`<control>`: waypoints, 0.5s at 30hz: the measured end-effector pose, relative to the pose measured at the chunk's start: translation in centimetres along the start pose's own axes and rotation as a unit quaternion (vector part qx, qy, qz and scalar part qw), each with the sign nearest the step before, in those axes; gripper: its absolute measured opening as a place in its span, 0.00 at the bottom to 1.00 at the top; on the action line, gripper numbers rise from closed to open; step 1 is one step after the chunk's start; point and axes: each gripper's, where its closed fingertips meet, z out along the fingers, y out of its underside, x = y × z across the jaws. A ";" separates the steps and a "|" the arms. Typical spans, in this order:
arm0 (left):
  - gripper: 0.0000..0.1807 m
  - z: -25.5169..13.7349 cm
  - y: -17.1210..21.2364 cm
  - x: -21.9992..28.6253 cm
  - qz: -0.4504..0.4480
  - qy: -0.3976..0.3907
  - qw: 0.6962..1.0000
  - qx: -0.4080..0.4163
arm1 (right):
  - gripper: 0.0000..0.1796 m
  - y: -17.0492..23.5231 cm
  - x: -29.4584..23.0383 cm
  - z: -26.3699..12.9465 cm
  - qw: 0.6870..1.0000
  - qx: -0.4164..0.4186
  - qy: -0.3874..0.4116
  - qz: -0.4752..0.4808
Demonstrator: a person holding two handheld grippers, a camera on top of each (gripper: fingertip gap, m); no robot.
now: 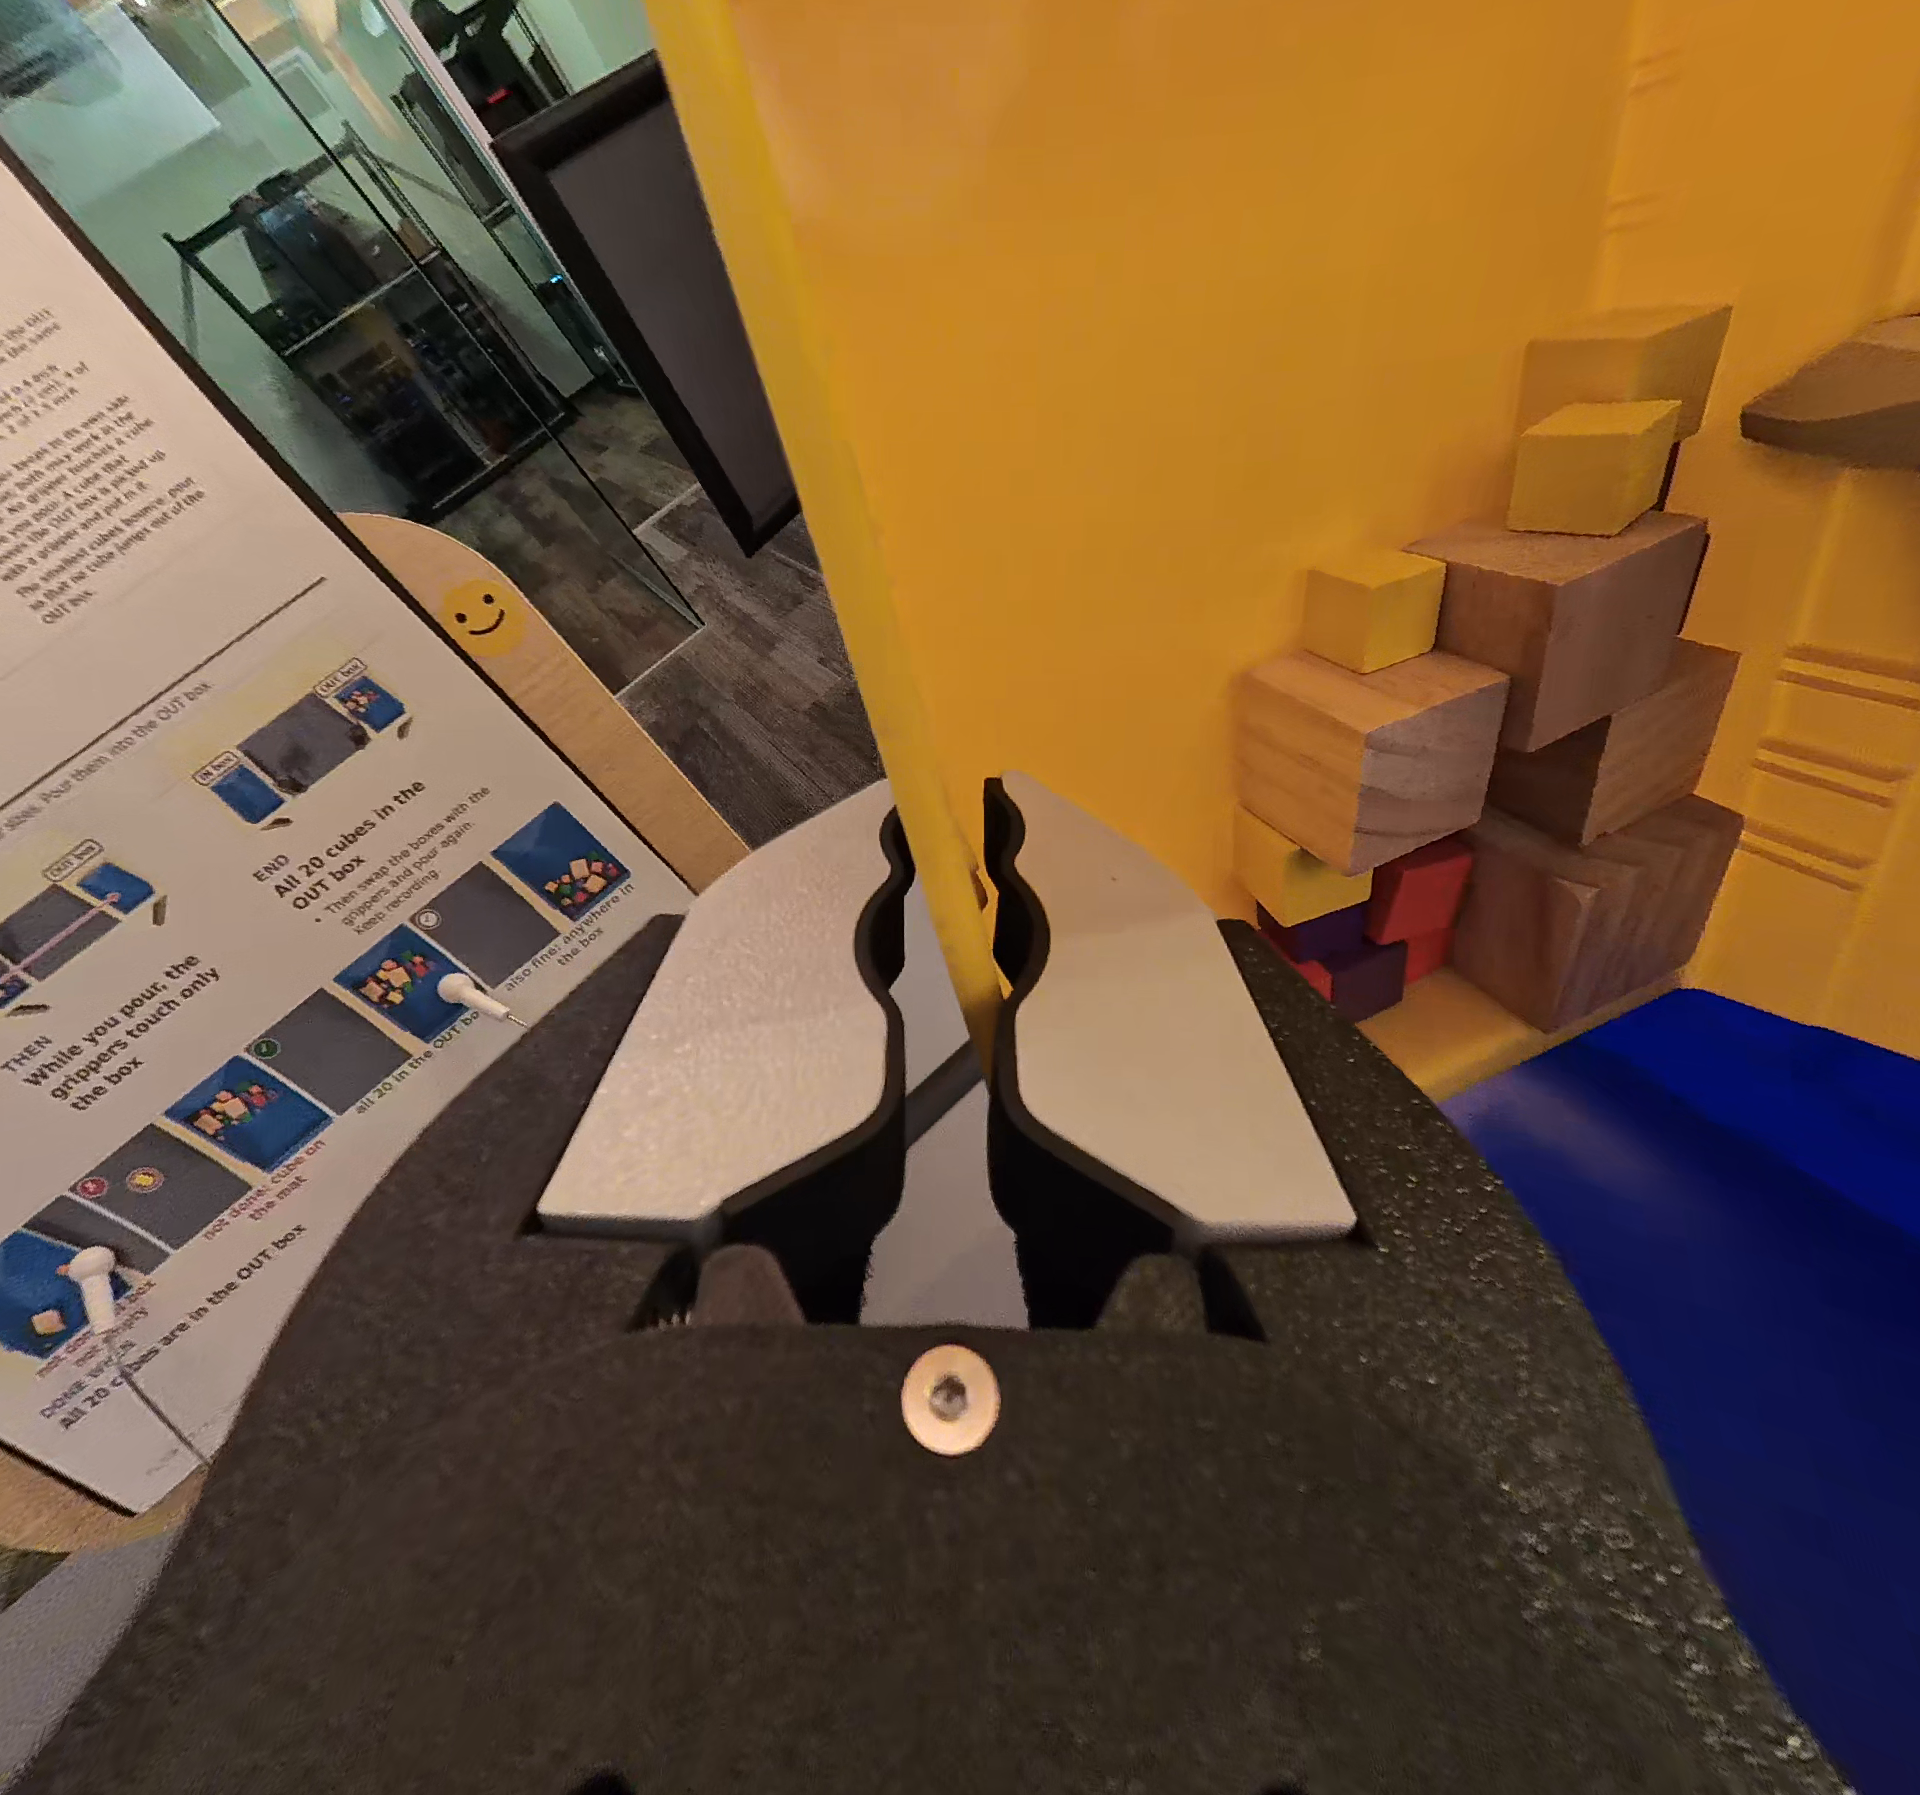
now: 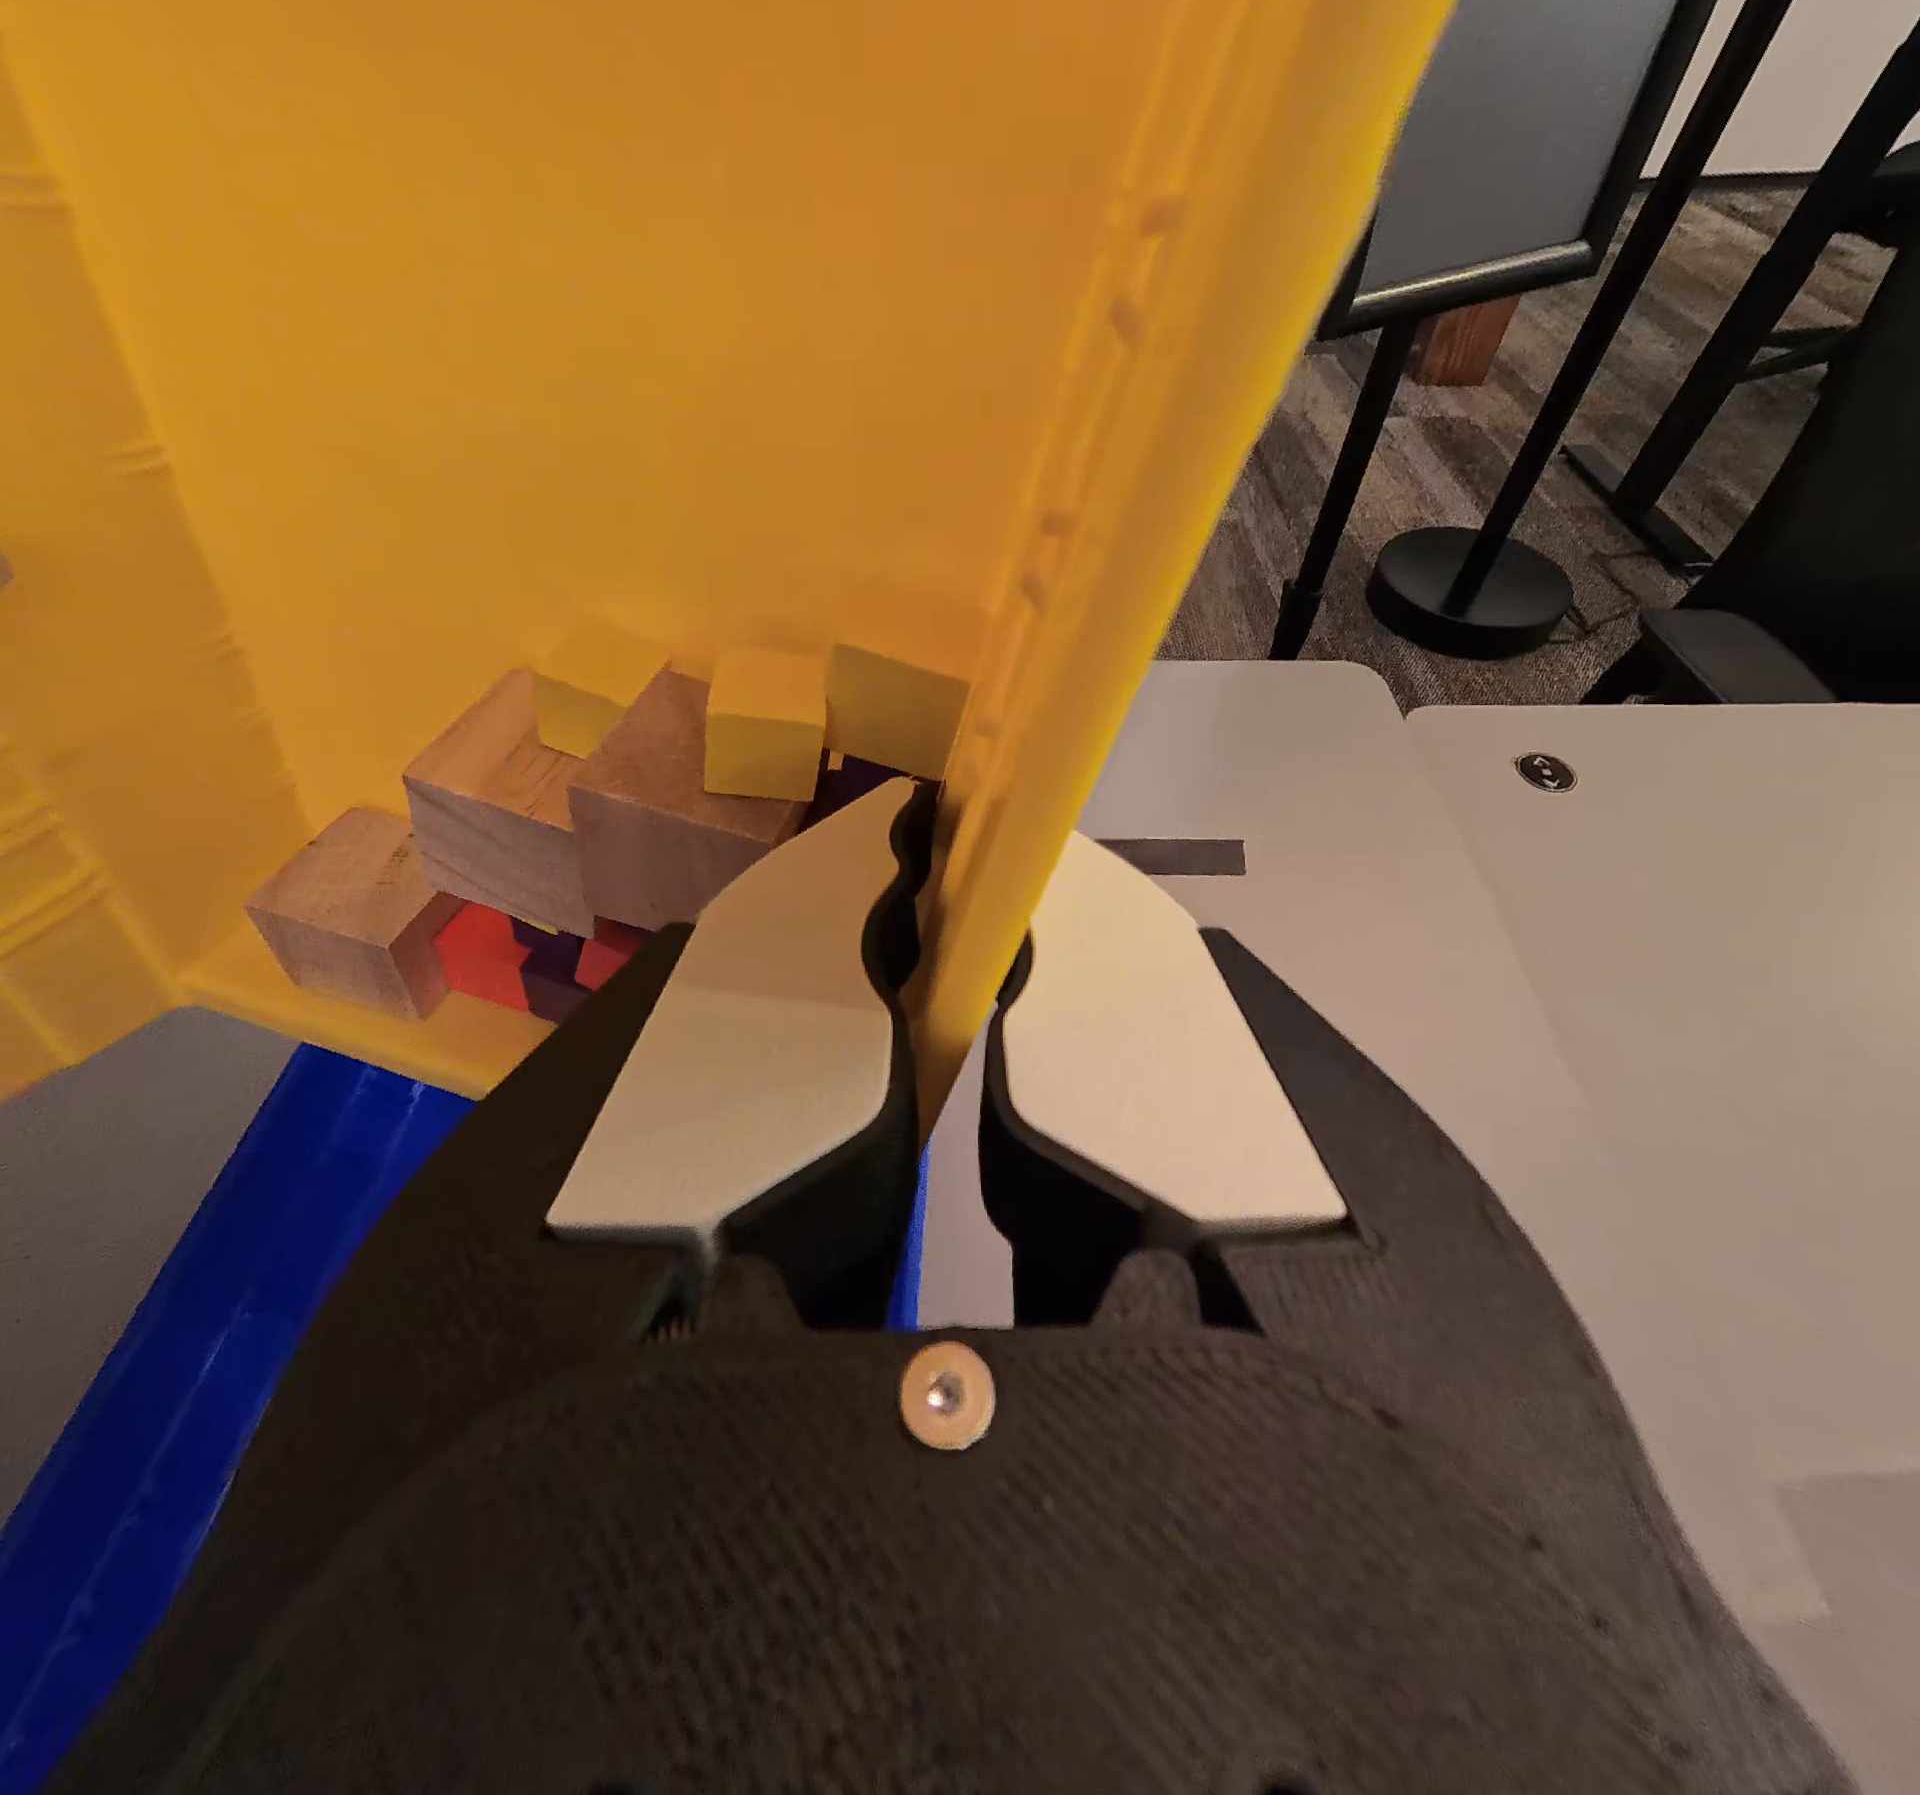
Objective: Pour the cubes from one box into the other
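A yellow box point(image 1: 1195, 343) is tipped steeply up. My left gripper point(image 1: 943, 815) is shut on its left wall. My right gripper point(image 2: 940, 815) is shut on its right wall point(image 2: 1091, 498). Several cubes point(image 1: 1507, 737), plain wood, yellow, red and purple, lie piled in the low corner of the yellow box; they also show in the right wrist view point(image 2: 582, 831). A blue box point(image 1: 1714, 1226) lies just below the yellow box's lower rim; its blue edge also shows in the right wrist view point(image 2: 208, 1330). The right gripper's finger point(image 1: 1839, 395) shows at the far side in the left wrist view.
A printed instruction sheet point(image 1: 187, 914) lies on the table to the left. A white table top point(image 2: 1610, 1018) extends to the right. Black stands point(image 2: 1475, 582) and dark framed panels point(image 2: 1538, 83) stand on the floor beyond the table. A glass wall point(image 1: 312, 239) is at the left.
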 end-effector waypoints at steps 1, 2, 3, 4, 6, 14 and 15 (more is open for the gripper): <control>0.06 0.0 0.0 0.0 0.000 -0.001 1.000 0.001 | 0.03 -0.1 0.0 0.0 1.000 0.000 0.002 -0.001; 0.06 0.0 -0.2 0.0 0.000 -0.003 1.000 0.004 | 0.03 -0.2 0.1 -0.1 1.000 0.002 0.003 -0.002; 0.06 0.0 -0.3 -0.1 0.001 -0.005 1.000 0.008 | 0.03 -0.4 0.1 -0.2 1.000 0.006 0.005 -0.003; 0.06 -0.2 -0.5 -0.1 0.001 -0.006 1.000 0.014 | 0.03 -0.6 0.1 -0.3 1.000 0.011 0.006 -0.004; 0.07 -0.5 -1.0 -0.2 0.002 -0.008 1.000 0.029 | 0.03 -1.1 0.1 -0.7 1.000 0.026 0.007 -0.007; 0.07 -1.5 -2.0 -1.0 0.024 -0.029 0.997 0.072 | 0.03 -2.2 -0.6 -1.0 0.997 0.072 0.003 -0.003; 0.07 -1.5 -1.9 -1.2 0.020 -0.028 0.997 0.075 | 0.03 -2.3 -0.8 -1.1 0.997 0.076 0.006 -0.009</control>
